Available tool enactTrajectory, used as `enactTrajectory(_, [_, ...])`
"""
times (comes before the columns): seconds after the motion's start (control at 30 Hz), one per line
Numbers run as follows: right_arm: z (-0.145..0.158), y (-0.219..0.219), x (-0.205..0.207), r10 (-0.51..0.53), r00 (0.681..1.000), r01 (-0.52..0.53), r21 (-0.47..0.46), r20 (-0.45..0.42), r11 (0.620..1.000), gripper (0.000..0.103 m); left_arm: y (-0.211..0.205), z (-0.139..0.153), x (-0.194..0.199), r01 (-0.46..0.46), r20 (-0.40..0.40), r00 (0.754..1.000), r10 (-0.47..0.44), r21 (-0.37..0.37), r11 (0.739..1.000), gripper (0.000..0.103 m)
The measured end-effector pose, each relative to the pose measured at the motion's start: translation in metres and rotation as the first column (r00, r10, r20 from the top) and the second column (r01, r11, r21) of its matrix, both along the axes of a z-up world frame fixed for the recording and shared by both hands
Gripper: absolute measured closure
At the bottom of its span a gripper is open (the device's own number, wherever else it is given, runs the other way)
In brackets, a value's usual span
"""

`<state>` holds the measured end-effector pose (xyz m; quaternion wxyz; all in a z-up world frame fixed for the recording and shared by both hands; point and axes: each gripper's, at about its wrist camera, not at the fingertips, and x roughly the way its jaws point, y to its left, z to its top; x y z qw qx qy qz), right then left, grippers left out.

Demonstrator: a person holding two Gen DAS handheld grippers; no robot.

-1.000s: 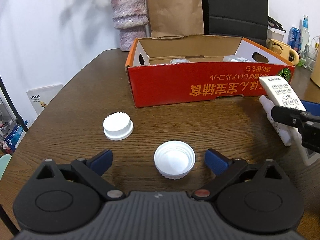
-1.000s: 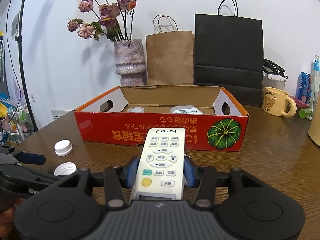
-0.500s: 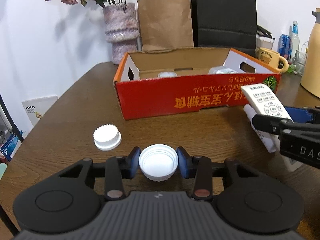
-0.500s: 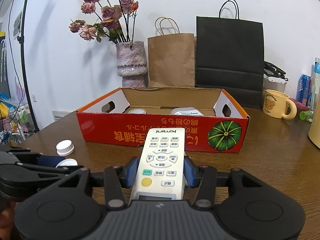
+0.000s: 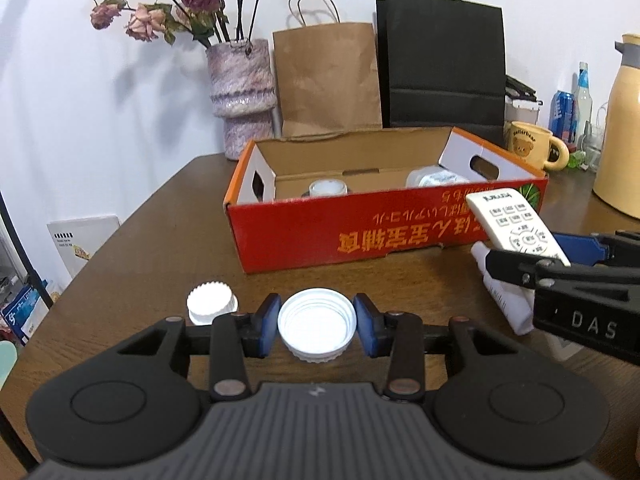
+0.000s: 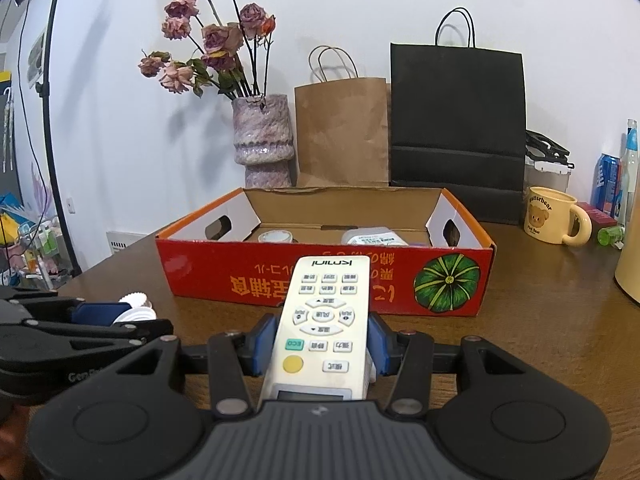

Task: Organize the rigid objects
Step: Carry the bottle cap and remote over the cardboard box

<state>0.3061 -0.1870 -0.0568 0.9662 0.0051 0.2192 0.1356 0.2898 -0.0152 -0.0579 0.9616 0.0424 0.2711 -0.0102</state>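
My left gripper [image 5: 317,330] is shut on a wide white jar lid [image 5: 317,334], open side up, held above the brown table. A smaller ribbed white cap [image 5: 211,303] lies on the table to its left. My right gripper [image 6: 322,340] is shut on a white remote control [image 6: 324,312], also seen in the left wrist view [image 5: 516,226]. A white tube [image 5: 502,292] lies on the table under the remote. The open red cardboard box [image 5: 360,232] stands behind, in the right wrist view [image 6: 248,276] too, with a small round jar [image 5: 328,188] and a white container [image 5: 434,178] inside.
Behind the box stand a vase of dried roses [image 5: 242,96], a brown paper bag [image 5: 326,80] and a black bag [image 5: 442,68]. A yellow bear mug [image 6: 554,216], cans and a cream thermos [image 5: 622,128] are at the right. The table edge runs at the left.
My left gripper closed on the wide white lid and lifted it off the table. My right gripper rose a little, still holding the remote.
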Motion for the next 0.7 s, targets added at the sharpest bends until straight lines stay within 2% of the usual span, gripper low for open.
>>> enactTrajectory(0.7, [0.032,-0.008,0.014,-0.018,0.997,0.018,0.0,0.079,1.0,0.056,-0.013,0.05,0.028,-0.003,0.099,0.995,0.007,-0.04,0.999,0.062])
